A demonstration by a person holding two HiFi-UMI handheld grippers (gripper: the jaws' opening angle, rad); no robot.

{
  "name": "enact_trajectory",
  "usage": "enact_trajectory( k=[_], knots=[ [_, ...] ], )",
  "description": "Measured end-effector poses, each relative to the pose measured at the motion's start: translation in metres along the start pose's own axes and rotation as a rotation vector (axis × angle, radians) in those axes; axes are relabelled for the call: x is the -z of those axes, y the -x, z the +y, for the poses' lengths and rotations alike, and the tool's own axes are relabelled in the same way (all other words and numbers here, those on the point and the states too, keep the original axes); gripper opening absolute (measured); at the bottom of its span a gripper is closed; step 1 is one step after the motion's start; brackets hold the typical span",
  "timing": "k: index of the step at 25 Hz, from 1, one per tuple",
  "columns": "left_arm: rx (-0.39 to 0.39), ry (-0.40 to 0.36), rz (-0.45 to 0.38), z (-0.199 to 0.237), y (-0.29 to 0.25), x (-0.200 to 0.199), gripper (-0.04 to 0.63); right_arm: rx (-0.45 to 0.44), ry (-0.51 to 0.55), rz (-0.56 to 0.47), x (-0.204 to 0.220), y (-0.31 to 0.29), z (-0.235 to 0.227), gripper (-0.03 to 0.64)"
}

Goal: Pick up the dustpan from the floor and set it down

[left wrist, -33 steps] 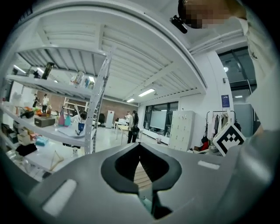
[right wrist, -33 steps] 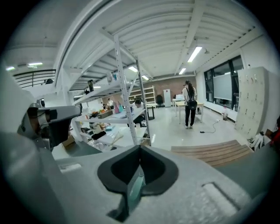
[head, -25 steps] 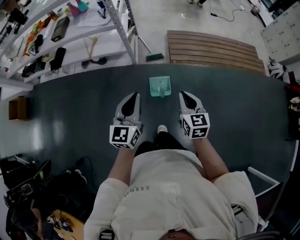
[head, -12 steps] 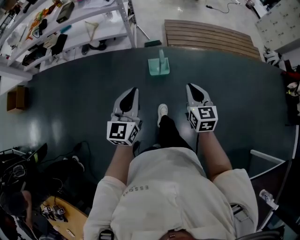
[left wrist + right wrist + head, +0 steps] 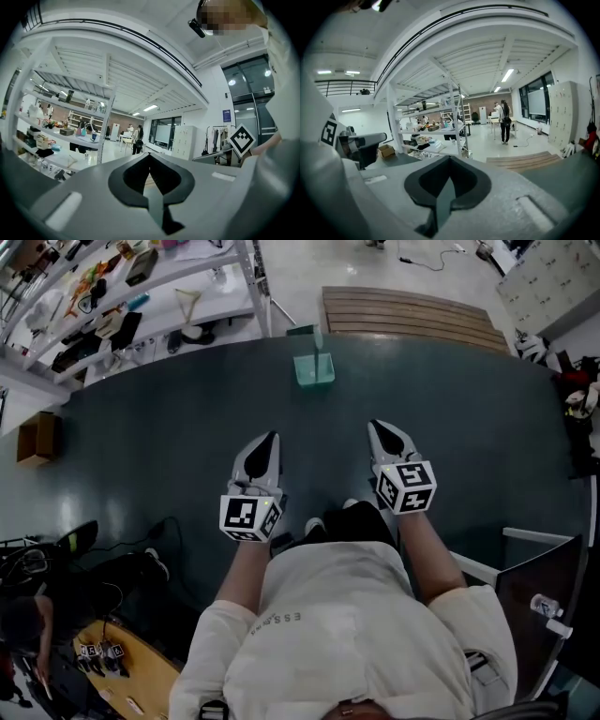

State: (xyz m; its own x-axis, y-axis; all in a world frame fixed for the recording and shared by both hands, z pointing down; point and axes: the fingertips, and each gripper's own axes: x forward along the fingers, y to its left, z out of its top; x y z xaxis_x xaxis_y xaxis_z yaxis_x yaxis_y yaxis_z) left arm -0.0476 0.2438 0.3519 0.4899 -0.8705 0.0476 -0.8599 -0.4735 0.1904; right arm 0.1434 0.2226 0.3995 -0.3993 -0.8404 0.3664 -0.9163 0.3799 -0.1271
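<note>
Looking down, the head view shows one dustpan [image 5: 314, 368] on the floor [image 5: 169, 446], ahead of and between two grippers. It lies farther from the left gripper [image 5: 265, 439] and right gripper [image 5: 380, 427] than a second ago, so pickup has not begun. Left gripper view: jaws together, empty. Right gripper view: likewise closed, holding nothing.

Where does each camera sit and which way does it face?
Head view: on the head, steeply down at teal plastic dustpan, left gripper, right gripper, torso.
Left gripper view: on that gripper, along its shut jaws; white metal shelving rack at left, right gripper at right.
Right gripper view: likewise, shut jaws; left gripper at left.
Shared: all three show the rack.
</note>
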Motion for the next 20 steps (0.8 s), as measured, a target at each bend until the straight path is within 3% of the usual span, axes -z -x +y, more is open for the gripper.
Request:
enact_trajectory(
  k=[9, 20],
  knots=[
    [-0.033, 0.017, -0.031, -0.031, 0.019, -0.012, 0.012, -0.011, 0.053, -0.010, 0.006, 0.044, 0.014, -0.008],
    [0.018, -0.004, -0.024, -0.089, 0.031, -0.010, 0.012, -0.035, 0.060, -0.027, 0.005, 0.087, 0.008, -0.009]
  ],
)
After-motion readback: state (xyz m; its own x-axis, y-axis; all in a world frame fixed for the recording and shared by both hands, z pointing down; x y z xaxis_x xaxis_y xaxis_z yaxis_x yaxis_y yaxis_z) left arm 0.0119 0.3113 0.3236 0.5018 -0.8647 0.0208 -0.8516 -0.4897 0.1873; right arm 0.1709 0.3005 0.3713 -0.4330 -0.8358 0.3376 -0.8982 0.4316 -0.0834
